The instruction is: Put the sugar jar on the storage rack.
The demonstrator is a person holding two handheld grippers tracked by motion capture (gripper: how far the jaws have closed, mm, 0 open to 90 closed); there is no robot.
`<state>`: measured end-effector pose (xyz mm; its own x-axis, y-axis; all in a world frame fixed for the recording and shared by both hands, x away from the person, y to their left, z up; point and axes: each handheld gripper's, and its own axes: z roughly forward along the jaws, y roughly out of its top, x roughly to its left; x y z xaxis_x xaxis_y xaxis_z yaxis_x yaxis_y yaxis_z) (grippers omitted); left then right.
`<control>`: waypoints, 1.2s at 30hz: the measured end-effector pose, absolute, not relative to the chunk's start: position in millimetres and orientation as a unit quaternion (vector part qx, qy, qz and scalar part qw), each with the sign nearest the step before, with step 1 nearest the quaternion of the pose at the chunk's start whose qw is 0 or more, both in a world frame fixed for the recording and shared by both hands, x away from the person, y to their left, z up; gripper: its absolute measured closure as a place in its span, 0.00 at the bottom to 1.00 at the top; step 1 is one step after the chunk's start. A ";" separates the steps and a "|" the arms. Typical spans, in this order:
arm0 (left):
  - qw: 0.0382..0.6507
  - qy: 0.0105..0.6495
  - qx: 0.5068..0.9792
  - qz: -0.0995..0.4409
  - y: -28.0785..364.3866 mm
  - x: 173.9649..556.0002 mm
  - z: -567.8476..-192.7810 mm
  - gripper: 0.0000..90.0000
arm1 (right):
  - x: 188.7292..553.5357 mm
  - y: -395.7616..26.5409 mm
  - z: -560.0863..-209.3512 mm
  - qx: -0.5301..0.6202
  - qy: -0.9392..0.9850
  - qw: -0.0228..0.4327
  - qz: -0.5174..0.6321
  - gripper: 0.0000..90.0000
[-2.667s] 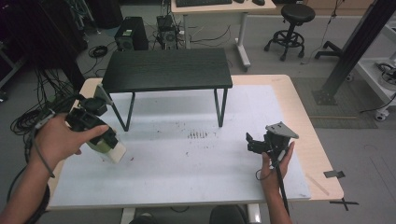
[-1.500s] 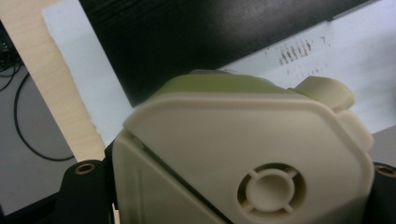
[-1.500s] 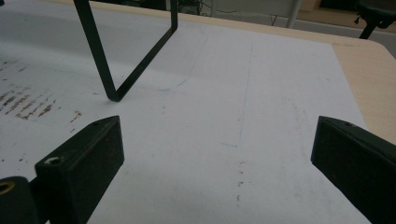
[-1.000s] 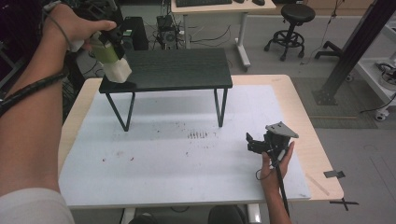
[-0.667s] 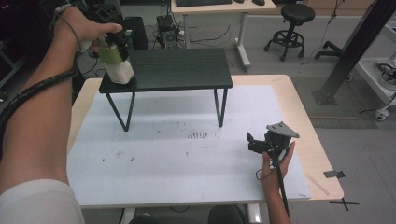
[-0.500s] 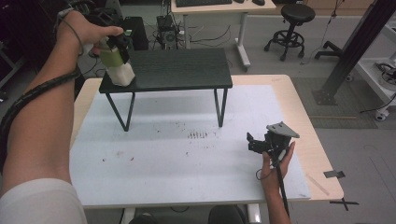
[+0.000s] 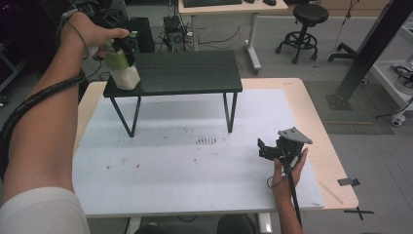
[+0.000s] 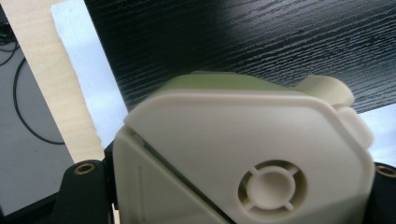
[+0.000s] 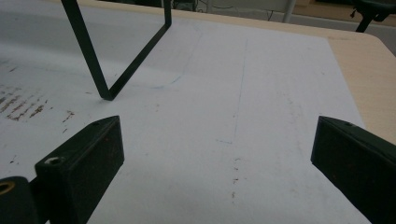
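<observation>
The cream and green container [image 7: 124,68] has come down onto the black stand's [image 7: 190,73] left end, clamped in the left gripper [image 7: 122,48]. Contents hidden. Right gripper [image 7: 272,150] gapes wide above the white mat [image 7: 195,161].

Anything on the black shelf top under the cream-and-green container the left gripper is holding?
Nothing visible. The container, gripped in the left gripper, sits at the near-left corner of the bare black shelf; contact can't be confirmed.
</observation>
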<state>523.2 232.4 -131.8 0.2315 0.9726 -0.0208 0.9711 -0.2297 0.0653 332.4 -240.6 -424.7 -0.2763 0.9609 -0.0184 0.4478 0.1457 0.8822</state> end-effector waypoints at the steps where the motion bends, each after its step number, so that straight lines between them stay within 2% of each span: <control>1: 0.032 0.620 0.784 0.012 232.3 523.3 -131.9 0.33 | 332.4 -240.6 -424.7 0.512 0.688 0.316 0.406 0.03; 36: 0.033 0.625 0.779 0.012 231.8 523.4 -132.0 0.33 | 332.6 -240.7 -424.8 0.513 0.688 0.315 0.405 0.03</control>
<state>523.4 231.8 -132.0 0.2173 0.9759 -0.0214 0.9742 -0.2155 0.0664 332.6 -240.7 -424.8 -0.2748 0.9613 -0.0184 0.4508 0.1457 0.8807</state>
